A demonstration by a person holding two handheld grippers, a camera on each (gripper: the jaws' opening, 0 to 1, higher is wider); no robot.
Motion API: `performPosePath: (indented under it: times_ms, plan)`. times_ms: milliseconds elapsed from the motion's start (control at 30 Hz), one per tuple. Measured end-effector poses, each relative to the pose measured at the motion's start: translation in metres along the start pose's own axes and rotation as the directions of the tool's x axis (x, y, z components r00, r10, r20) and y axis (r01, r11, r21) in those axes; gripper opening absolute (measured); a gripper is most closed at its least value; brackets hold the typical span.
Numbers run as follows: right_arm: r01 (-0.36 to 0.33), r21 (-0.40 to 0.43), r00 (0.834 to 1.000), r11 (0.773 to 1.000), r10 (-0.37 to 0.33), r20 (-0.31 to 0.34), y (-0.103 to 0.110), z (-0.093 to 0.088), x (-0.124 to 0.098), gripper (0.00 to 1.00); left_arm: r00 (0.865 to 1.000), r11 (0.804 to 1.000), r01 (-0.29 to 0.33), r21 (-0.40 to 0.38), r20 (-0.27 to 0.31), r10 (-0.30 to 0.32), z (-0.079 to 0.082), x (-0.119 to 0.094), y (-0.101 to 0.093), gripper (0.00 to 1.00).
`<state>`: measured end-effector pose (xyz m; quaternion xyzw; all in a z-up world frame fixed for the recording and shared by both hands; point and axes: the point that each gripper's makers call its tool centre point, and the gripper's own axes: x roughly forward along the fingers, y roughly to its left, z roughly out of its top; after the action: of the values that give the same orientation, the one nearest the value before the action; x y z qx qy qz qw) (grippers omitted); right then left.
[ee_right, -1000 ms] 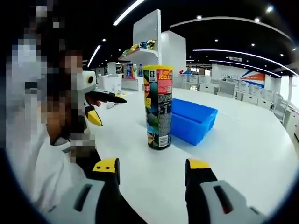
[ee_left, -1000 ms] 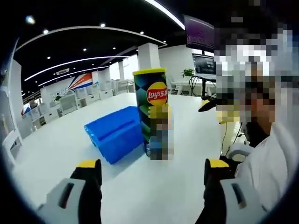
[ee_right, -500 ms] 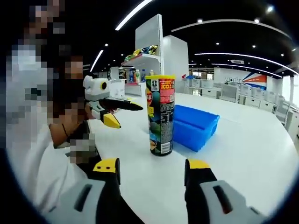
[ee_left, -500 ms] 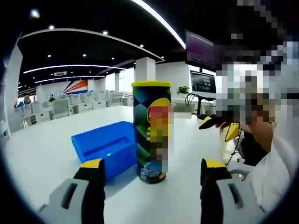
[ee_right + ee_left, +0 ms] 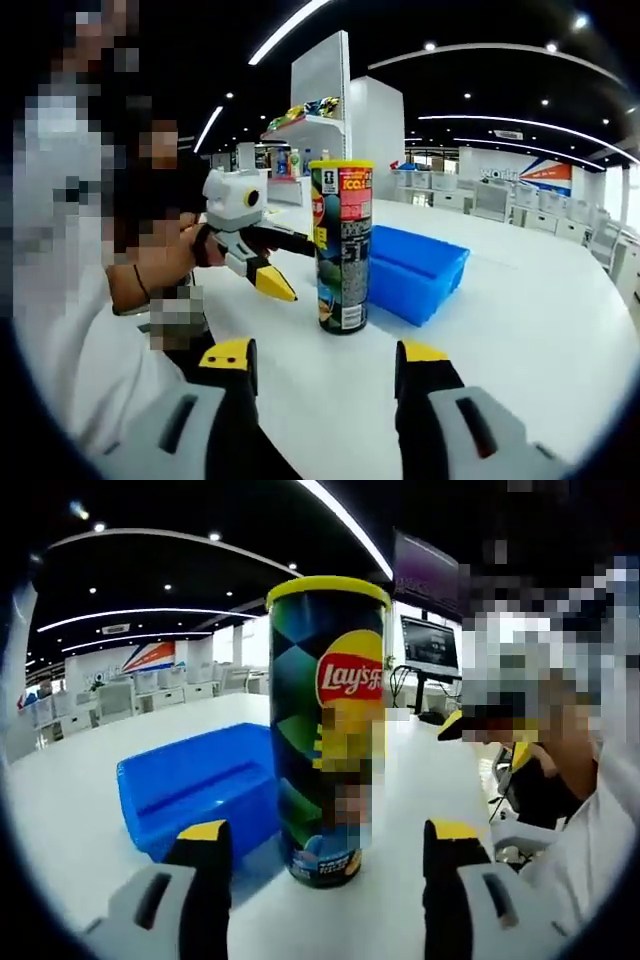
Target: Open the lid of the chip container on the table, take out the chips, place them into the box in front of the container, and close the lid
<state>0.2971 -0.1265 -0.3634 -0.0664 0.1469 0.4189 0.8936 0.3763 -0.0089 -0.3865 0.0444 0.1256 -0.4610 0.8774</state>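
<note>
In the left gripper view, a tall chip container with its yellow lid on stands upright at centre frame on the white surface, a blue box just left of it. The left hand-held gripper has its jaws spread wide on either side of the container's base, holding nothing. In the right gripper view, the right hand-held gripper sits at bottom centre, likewise wide open and empty, well short of the container.

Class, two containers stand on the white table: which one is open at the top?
The blue box is open-topped and low. The tall Lay's chip can beside it carries a yellow lid.
</note>
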Motion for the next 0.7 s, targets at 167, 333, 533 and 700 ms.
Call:
performPosePath:
  times_ms: [167, 333, 533, 700]
  plan:
    - [-0.001, 0.001, 1.0, 1.0, 0.001, -0.006, 0.001, -0.004, 0.001, 0.55, 1.0, 1.0, 0.013, -0.019, -0.006, -0.013, -0.005, 0.009, -0.002, 0.75]
    - [0.003, -0.001, 1.0, 1.0, -0.003, -0.011, 0.001, -0.006, 0.0, 0.54, 0.999, 0.999, 0.034, -0.008, 0.004, -0.033, -0.006, 0.02, -0.006, 0.73]
    - [0.004, -0.002, 1.0, 1.0, -0.004, -0.009, 0.002, -0.006, -0.001, 0.54, 0.999, 0.999, 0.035, -0.017, 0.012, -0.035, -0.008, 0.027, -0.005, 0.67]
    - [0.004, 0.001, 1.0, 1.0, -0.004, -0.015, 0.002, -0.008, 0.0, 0.54, 0.999, 1.0, 0.031, 0.003, 0.025, -0.031, -0.008, 0.031, -0.005, 0.66]
